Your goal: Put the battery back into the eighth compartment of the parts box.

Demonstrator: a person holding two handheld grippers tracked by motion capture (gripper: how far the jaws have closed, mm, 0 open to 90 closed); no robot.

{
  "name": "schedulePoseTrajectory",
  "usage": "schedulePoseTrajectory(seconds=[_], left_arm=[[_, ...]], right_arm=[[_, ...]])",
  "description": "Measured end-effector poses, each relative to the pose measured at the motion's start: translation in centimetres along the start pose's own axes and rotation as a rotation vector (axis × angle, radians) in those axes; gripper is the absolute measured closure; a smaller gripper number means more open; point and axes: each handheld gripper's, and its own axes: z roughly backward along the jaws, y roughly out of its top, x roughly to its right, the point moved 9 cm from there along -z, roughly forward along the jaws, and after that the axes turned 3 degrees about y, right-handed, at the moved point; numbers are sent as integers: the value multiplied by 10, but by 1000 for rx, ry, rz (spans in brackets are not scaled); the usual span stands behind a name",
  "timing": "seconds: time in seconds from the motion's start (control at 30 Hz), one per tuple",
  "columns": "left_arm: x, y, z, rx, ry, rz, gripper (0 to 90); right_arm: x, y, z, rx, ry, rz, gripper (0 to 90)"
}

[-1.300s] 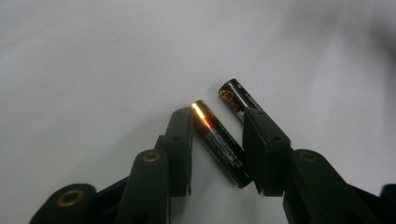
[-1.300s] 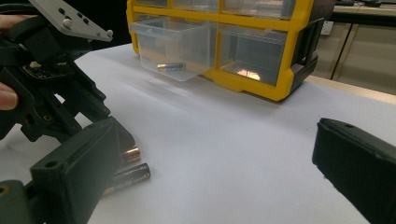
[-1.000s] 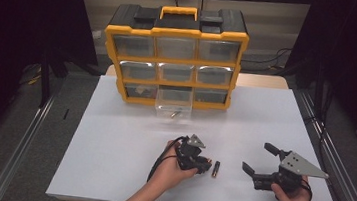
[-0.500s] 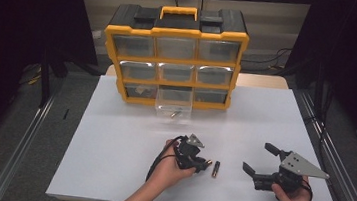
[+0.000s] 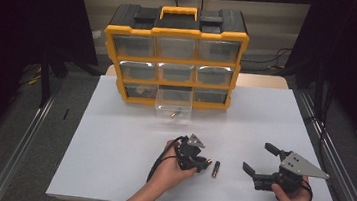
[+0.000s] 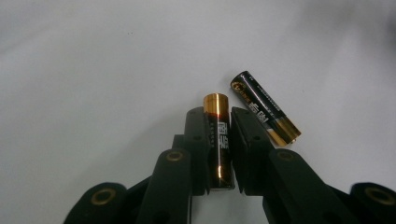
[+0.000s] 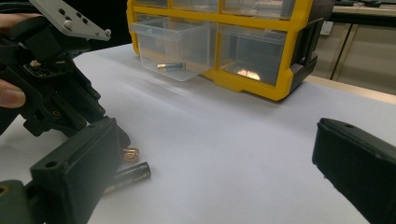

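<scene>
Left gripper (image 6: pixel 219 135) jaws just closed onto gripped battery (image 6: pixel 217 140); second battery (image 6: pixel 264 108) beside it; right gripper (image 5: pixel 261 164) spread wide.

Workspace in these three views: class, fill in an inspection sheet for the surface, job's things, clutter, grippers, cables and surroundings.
Surface: white table, flat, unmarked.
Job's things: gripped battery between the left jaws; second battery lying loose beside it; a third in the pulled-out clear drawer of the yellow organiser.
Clutter: nothing seen.
Grippers: left gripper has just been closing, pads on the battery; right gripper open, empty.
Cables: black cable looping from the left gripper.
Surroundings: dark curtains, metal rails, floor cables behind.
</scene>
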Motion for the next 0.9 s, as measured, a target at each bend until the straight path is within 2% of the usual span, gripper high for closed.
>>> schedulePoseTrajectory(seconds=[0.03, 0.07, 0.1, 0.13, 0.2, 0.23, 0.27, 0.4, 0.6, 0.9], left_arm=[[-1, 0, 0, -4, -3, 3, 773], [0, 0, 0, 0, -12, 23, 773], [-1, 0, 1, -11, -14, 22, 773], [-4, -1, 4, -24, -11, 4, 773], [-4, 2, 5, -6, -13, 30, 773], [-5, 2, 8, -13, -23, 20, 773], [-5, 5, 8, 13, -24, 51, 773], [-11, 9, 15, 32, -37, 83, 773], [-17, 16, 25, 63, -43, 112, 773], [-28, 20, 39, 73, -52, 139, 773]], right_arm=[[0, 0, 0, 1, 0, 1, 5], [0, 0, 0, 1, 2, 0, 5], [0, 0, 0, 0, 1, -1, 5], [0, 0, 0, 0, 1, -1, 5], [1, 0, 0, -1, 1, 0, 5], [1, 0, 1, -2, 2, -1, 5], [1, 0, 1, -1, 2, -3, 5], [2, 0, 1, 0, -5, -7, 5], [1, 0, 0, -3, 0, -4, 5], [1, -1, 0, -6, -2, -7, 5]])
